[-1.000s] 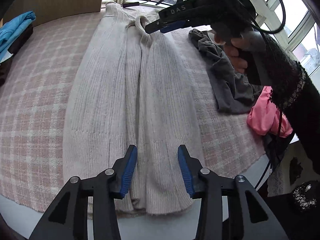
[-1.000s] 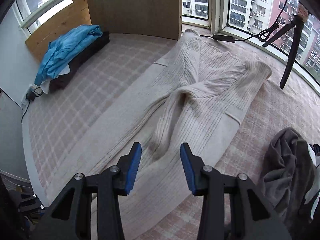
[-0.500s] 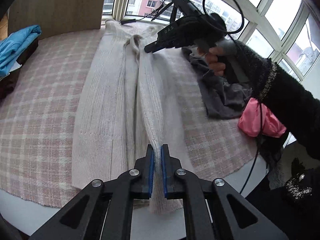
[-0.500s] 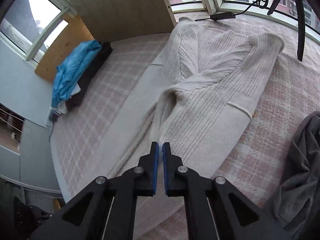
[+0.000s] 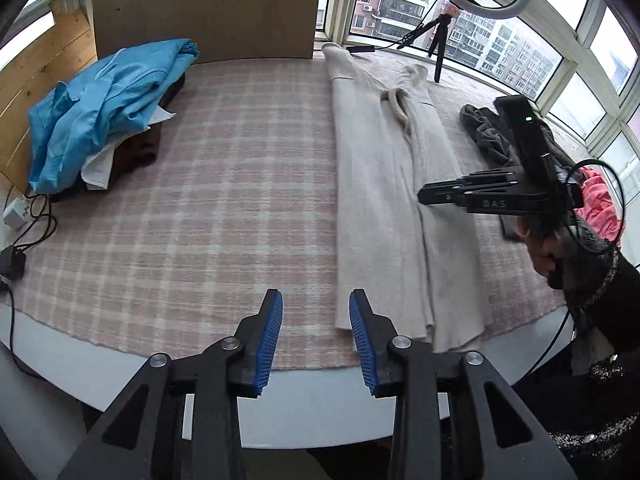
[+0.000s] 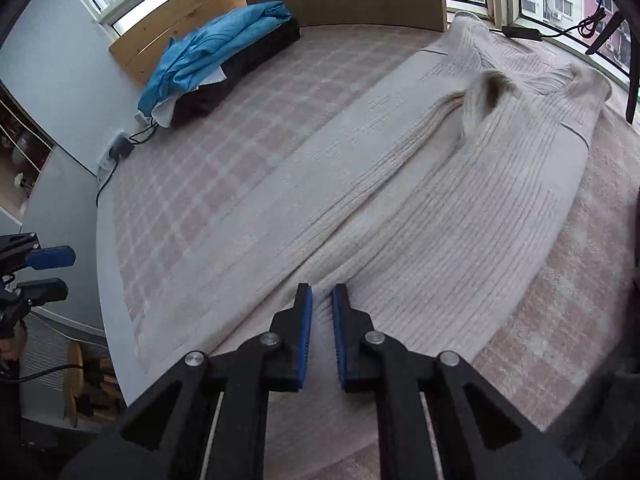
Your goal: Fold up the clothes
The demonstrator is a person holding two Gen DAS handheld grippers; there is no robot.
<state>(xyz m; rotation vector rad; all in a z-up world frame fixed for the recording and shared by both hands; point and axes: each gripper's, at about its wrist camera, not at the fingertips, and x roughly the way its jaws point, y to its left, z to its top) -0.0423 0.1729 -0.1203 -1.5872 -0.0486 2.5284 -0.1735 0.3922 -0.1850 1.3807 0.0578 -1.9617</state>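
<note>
Cardigan (image 5: 384, 200) is the garment being worked on: a long, cream, ribbed knit that is lying lengthwise on the pink checked cover (image 5: 208, 208), its hem reaching the near edge and its collar pointing toward the windows. Both front panels are being shown folded inward along the middle, so the piece is lying as a long narrow strip.

The left gripper (image 5: 316, 332) is being held over the near edge just beside the hem's left corner, its blue pads spread wide with nothing between them. The right gripper (image 6: 319, 332) is being held low over the central seam where the panels meet; its pads are standing a narrow gap apart, and whether any knit is being pinched there cannot be told.

The knit is being judged soft, limp and fairly heavy, likely to sag and stretch if lifted by one point. A hold is probably best taken at the two hem corners, through all layers, so the strip can be carried up toward the collar. A blue garment (image 5: 108, 108) is lying well apart at the far left.
</note>
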